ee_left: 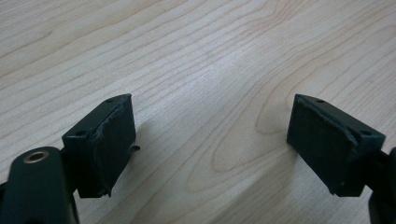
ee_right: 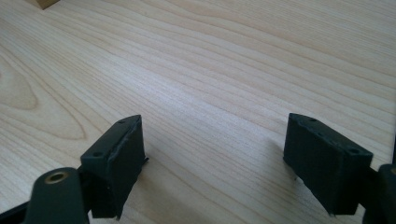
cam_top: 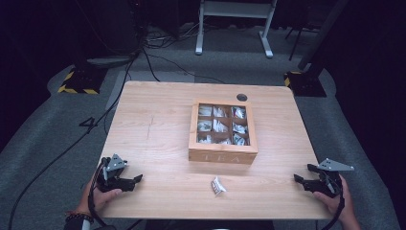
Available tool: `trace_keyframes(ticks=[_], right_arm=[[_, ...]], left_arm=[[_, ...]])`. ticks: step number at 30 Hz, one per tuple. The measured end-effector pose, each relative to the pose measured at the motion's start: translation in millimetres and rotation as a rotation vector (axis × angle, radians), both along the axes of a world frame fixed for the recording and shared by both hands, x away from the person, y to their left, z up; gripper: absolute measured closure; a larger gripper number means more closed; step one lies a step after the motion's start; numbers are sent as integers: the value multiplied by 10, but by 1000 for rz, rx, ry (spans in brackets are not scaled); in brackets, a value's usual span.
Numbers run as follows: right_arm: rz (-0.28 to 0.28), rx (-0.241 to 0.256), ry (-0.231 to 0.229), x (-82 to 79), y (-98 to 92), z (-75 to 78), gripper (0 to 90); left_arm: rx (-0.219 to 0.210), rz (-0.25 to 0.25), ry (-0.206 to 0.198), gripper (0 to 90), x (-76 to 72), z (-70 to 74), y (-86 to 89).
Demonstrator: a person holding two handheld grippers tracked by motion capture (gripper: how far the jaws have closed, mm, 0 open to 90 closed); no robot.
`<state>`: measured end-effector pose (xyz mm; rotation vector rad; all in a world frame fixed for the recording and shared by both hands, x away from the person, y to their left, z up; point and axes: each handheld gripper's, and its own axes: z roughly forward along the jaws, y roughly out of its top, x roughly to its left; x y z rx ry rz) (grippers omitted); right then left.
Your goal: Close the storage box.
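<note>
I hold both grippers low at the near corners, left gripper and right gripper, jaws apart and empty, leaving room around the sachet, which lies loose before the box, probably awaiting 1 of its compartments.

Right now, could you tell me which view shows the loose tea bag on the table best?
The high view: the tea bag lies whole between the wooden tea box and the near table edge. Both gripper views show bare wood between open jaws.

A dim lab or recording studio: a lone wooden bench on grey carpet, loose black cables, hazard-striped stand bases, dark surroundings.
</note>
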<state>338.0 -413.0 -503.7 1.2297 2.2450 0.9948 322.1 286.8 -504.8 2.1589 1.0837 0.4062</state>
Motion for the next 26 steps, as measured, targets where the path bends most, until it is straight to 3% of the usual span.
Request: trace_keyframes(ticks=[26], right_arm=[[-9,1,0,1,-2,0,203]], left_arm=[[2,4,5,158,11,3,13]])
